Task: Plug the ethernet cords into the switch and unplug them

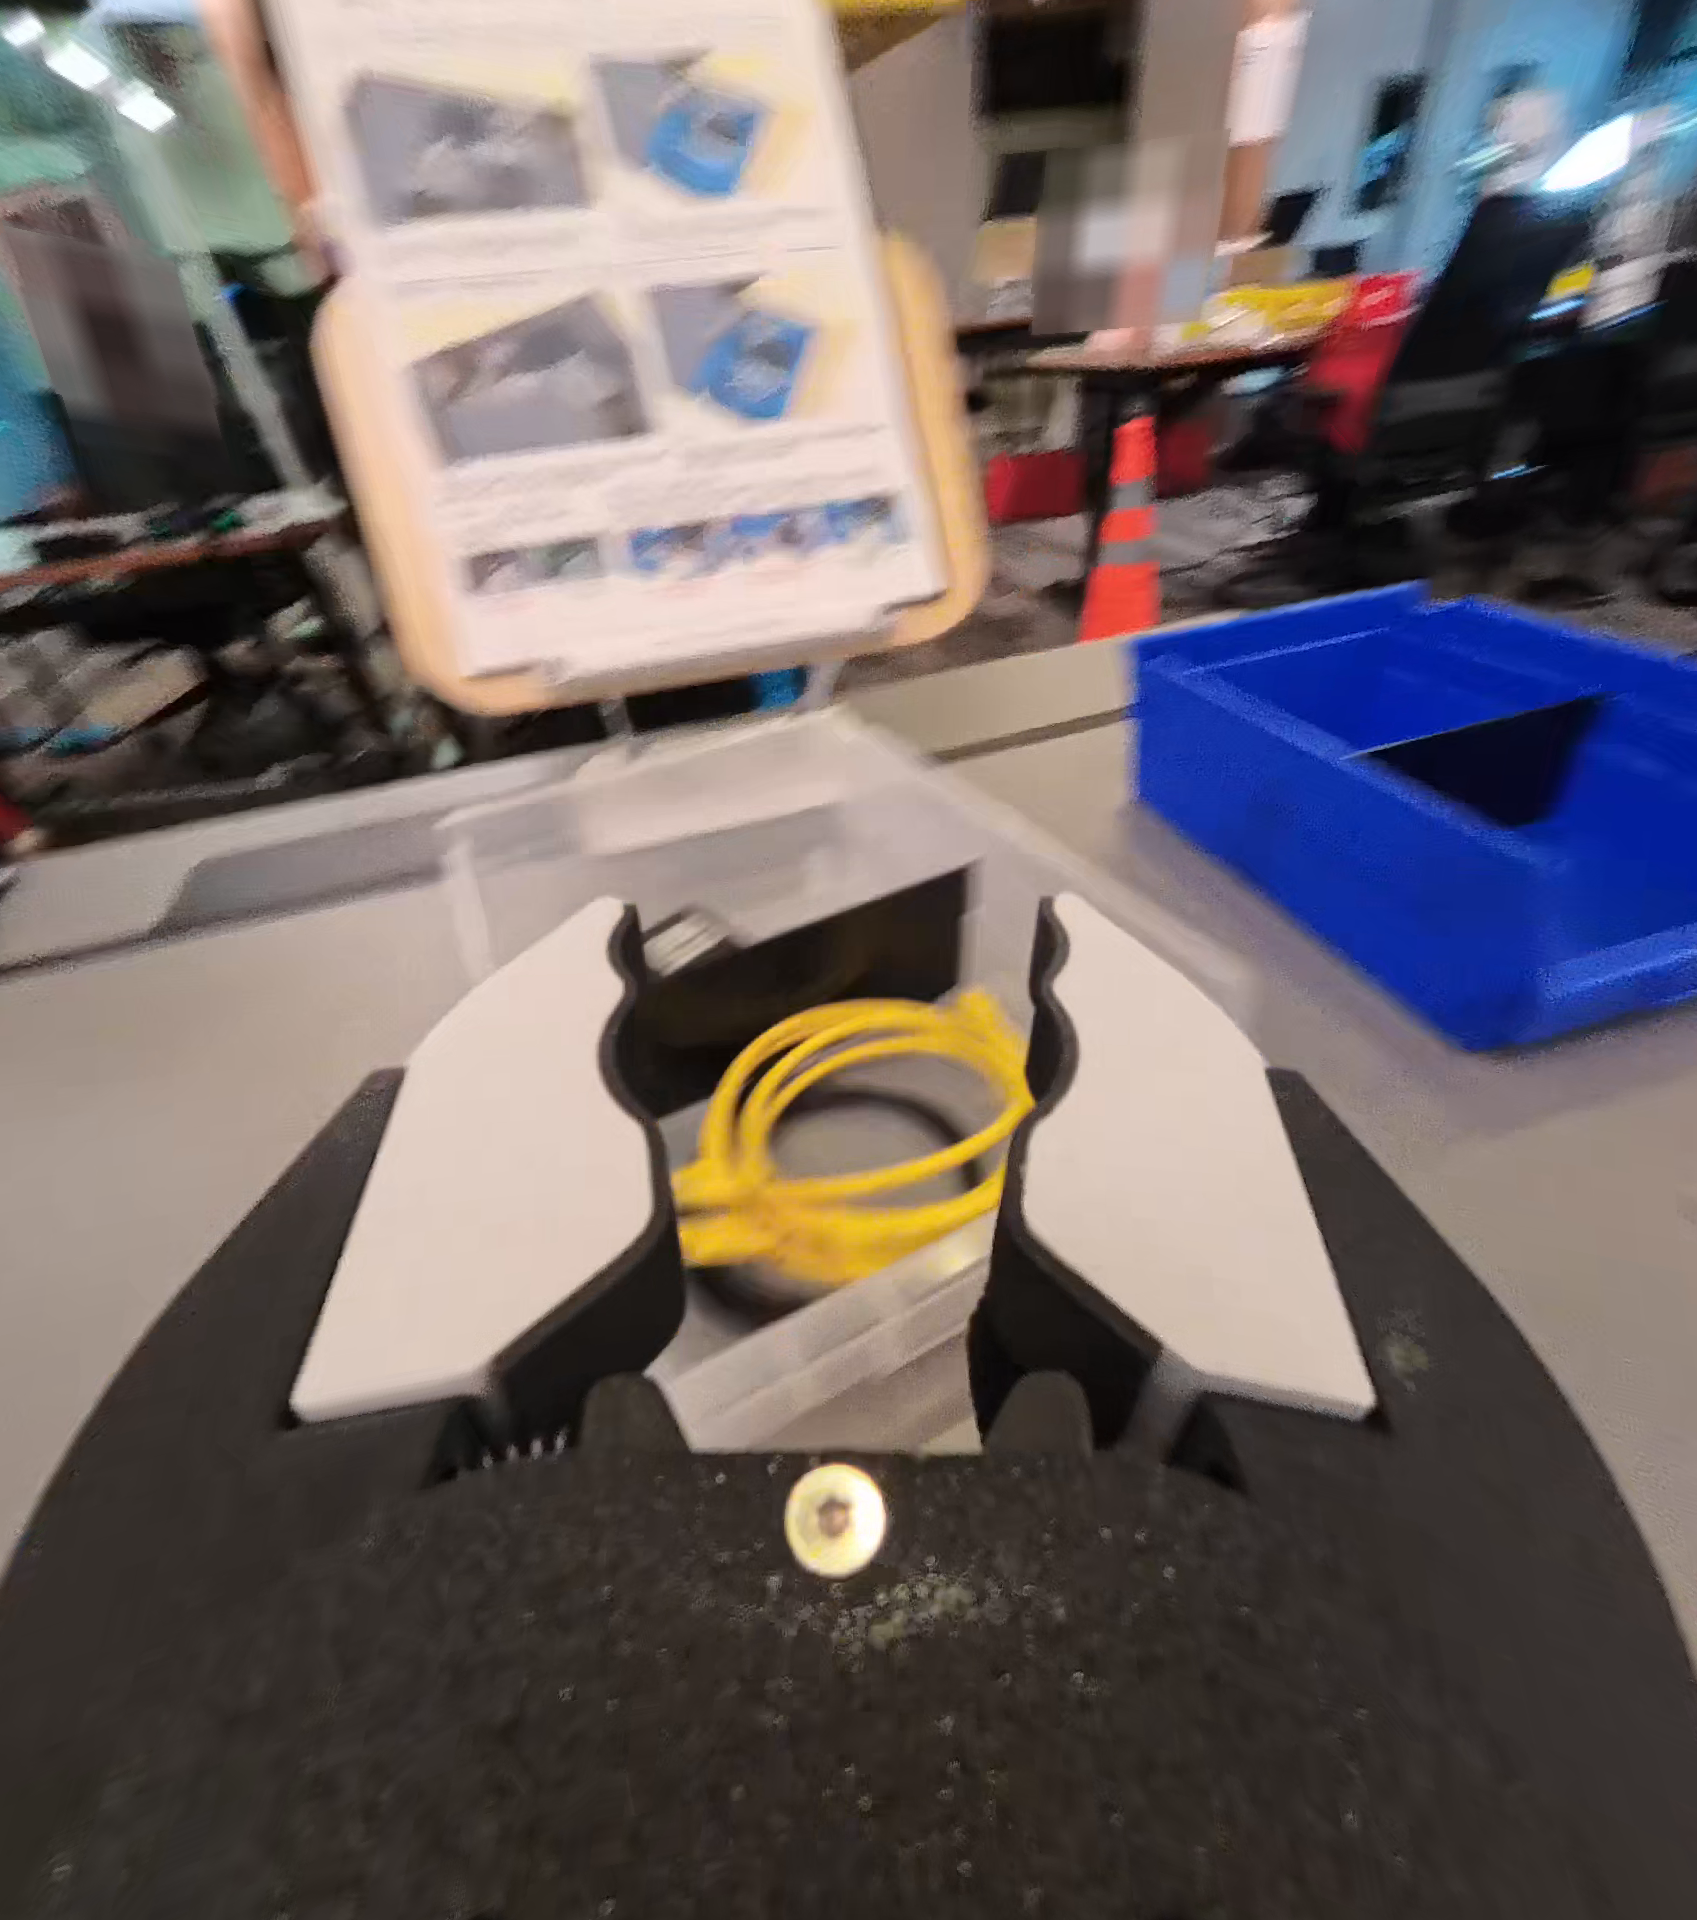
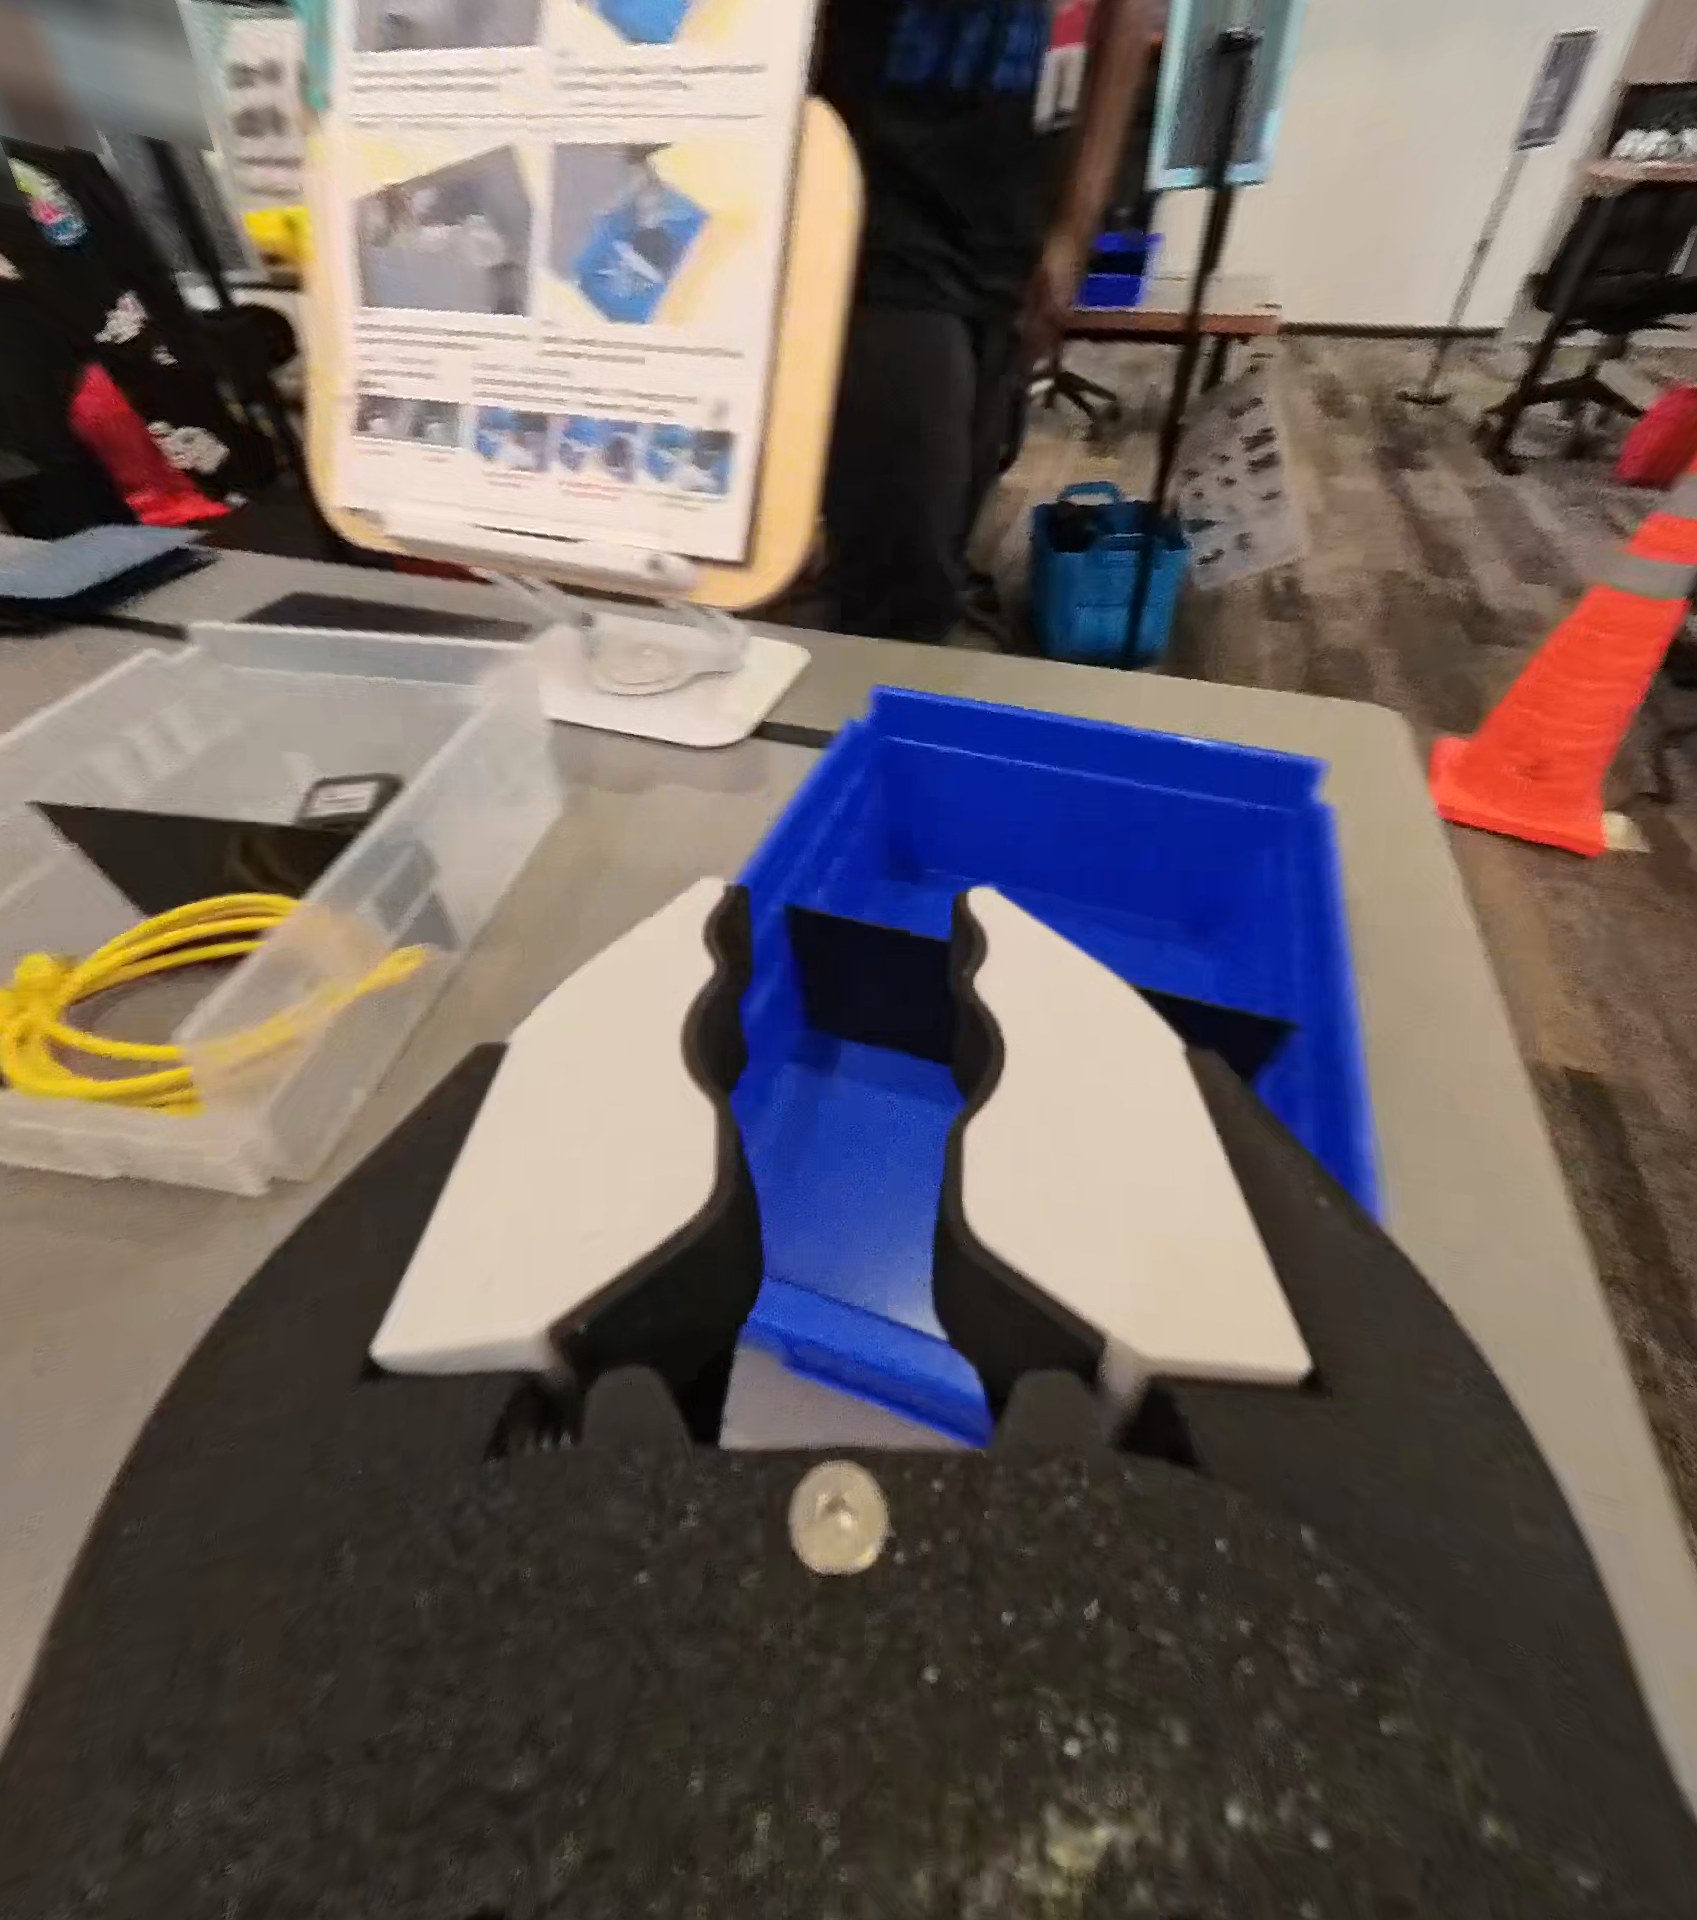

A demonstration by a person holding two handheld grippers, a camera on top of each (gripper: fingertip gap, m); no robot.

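A coil of yellow ethernet cords (image 1: 844, 1132) lies in a clear plastic bin (image 1: 719, 831) together with a black switch (image 1: 802, 977). My left gripper (image 1: 833, 935) hovers over that bin with its jaws wide open and nothing between the pads. In the right wrist view the same cords (image 2: 106, 997) and black switch (image 2: 189, 852) sit in the clear bin (image 2: 387, 862) at the left. My right gripper (image 2: 849, 925) is open and empty above a blue bin (image 2: 1083, 831) with a dark divider inside.
A printed instruction board (image 2: 553, 270) on a clear stand rises at the table's far edge. An orange cone (image 2: 1592, 644) stands on the floor to the right. A person (image 2: 937, 312) stands behind the table. A dark cloth (image 2: 75, 582) lies far left.
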